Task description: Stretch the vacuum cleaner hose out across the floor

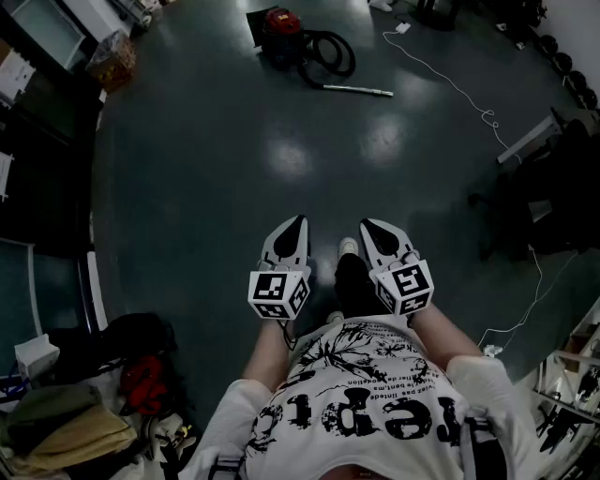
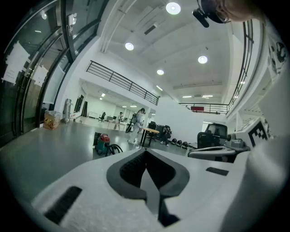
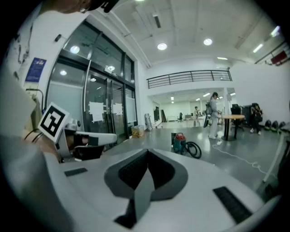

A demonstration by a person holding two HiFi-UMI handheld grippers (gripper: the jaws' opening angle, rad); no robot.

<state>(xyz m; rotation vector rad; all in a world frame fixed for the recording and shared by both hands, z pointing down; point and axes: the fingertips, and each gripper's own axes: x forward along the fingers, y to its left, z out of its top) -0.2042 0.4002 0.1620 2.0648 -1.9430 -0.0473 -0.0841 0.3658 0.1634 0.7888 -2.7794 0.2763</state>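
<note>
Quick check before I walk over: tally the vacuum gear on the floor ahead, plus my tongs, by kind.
vacuum cleaner: 1
hose, coiled beside it: 1
metal wand, lying on the floor: 1
tongs: 2, the left tongs and the right tongs, both shut and empty
Total: 5

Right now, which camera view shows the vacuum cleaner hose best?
The head view: from above it shows the whole hose, coiled beside the red vacuum cleaner, with its metal wand lying straight. The left gripper view and the right gripper view show the hose only small, far off and side-on.
</note>
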